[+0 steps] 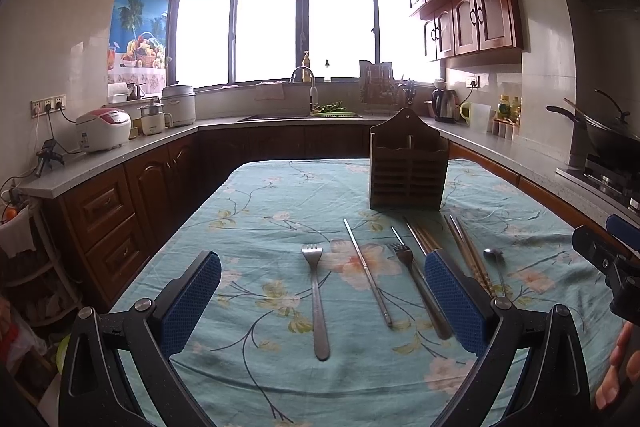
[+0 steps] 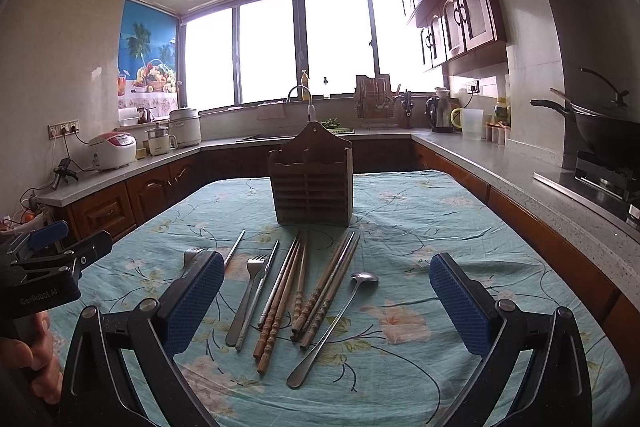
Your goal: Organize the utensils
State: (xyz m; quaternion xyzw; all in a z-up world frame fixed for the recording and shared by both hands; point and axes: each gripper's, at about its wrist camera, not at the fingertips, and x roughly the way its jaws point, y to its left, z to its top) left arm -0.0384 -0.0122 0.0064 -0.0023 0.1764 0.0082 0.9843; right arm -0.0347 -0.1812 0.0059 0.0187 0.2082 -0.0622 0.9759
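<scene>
— Kitchen counters wrap round us on three sides, and our surface [image 2: 460, 227] in the middle wears a floral cloth. Where do the utensils lie?

— All flat on the cloth, just in front of the wooden holder [image 2: 312, 183]: two forks [image 1: 316, 291] [image 2: 246, 297], metal chopsticks [image 1: 368, 279], a bundle of wooden chopsticks [image 2: 298, 291] and a long spoon [image 2: 334, 323]. None is in the holder yet, as far as we can see.

— Our grippers?

— Left gripper [image 1: 322, 303] spread wide above a fork, holding nothing; right gripper [image 2: 326, 307] equally spread over the wooden chopsticks and spoon, empty too.

— How would these handle?

— We judge them all light and stiff. Steel pieces look slick and lie flush with the cloth, so we would pinch mid-handle, across the narrow width. Wooden chopsticks should grip better, but they touch one another, and a careless pinch may drag neighbours.

— Room to move?

— Plenty of bare cloth to the right. Near the holder, its tall back is the thing to clear. Our two grippers sit close together, so we'd work one at a time.
</scene>
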